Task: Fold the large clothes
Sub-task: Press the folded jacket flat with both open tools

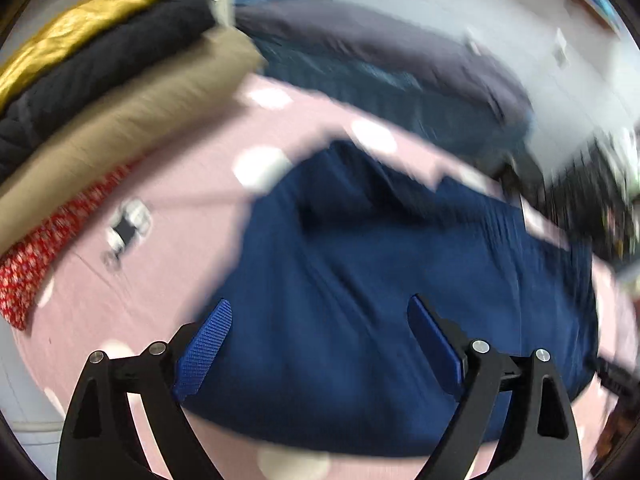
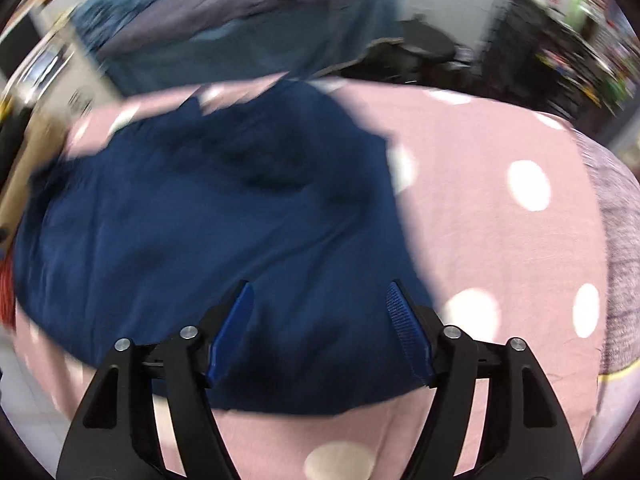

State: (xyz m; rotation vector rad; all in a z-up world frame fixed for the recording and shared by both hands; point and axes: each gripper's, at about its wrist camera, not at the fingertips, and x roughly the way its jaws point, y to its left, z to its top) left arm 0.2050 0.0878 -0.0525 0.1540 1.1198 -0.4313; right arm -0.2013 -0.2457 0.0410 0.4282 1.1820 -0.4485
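A navy blue garment point(image 1: 400, 288) lies spread across a pink sheet with white dots point(image 1: 132, 288), both wrist views smeared by motion blur. The left gripper point(image 1: 320, 344) hangs above the garment's near edge with its blue-padded jaws spread wide and nothing between them. The right gripper point(image 2: 320, 328) hangs above the same cloth point(image 2: 208, 220), jaws likewise parted and empty, the garment's right edge just beside its right finger. To the left of the garment, a stack of folded clothes point(image 1: 120, 92) rests on the sheet: gold on top, then black, tan and a red print. A small black-and-white item point(image 1: 128, 228) lies between the stack and the garment
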